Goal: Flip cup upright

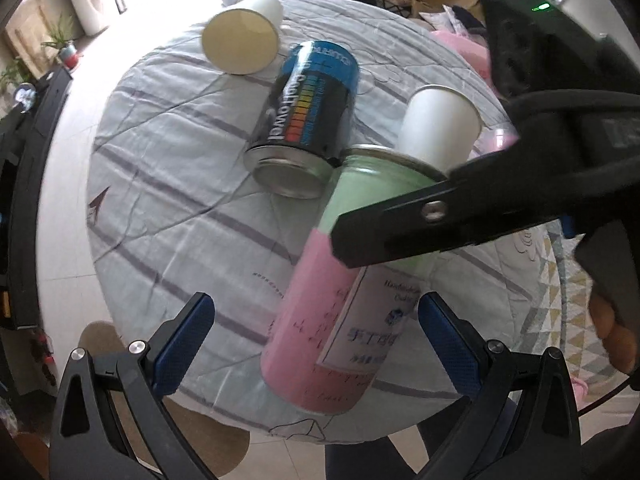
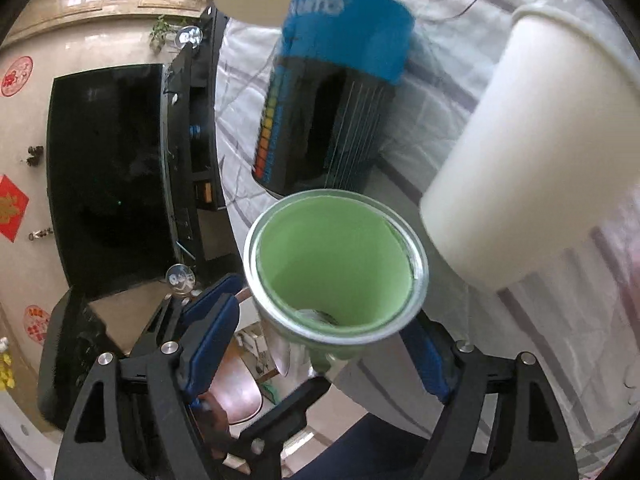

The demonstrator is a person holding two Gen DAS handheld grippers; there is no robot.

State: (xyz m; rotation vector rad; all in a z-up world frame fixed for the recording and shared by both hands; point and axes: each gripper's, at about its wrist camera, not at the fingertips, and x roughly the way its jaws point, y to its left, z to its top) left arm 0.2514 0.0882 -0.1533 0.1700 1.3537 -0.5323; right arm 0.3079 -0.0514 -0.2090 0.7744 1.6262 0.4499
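A pink and green cylindrical cup [image 1: 340, 300] is tilted above the round table, its metal-rimmed mouth pointing away from me. My right gripper [image 1: 400, 224] is shut on it around the green part. In the right wrist view the cup's green inside [image 2: 336, 264] faces the camera between the blue pads [image 2: 212, 332]. My left gripper [image 1: 316, 340] is open, its blue pads [image 1: 184, 344] on either side of the cup's pink base without touching it.
A black and blue can [image 1: 308, 116] lies on its side on the striped tablecloth [image 1: 168, 168]. One white paper cup [image 1: 440, 128] stands mouth down behind the held cup. Another white cup [image 1: 244, 36] lies on its side at the far edge. A dark television [image 2: 108, 176] stands beyond the table.
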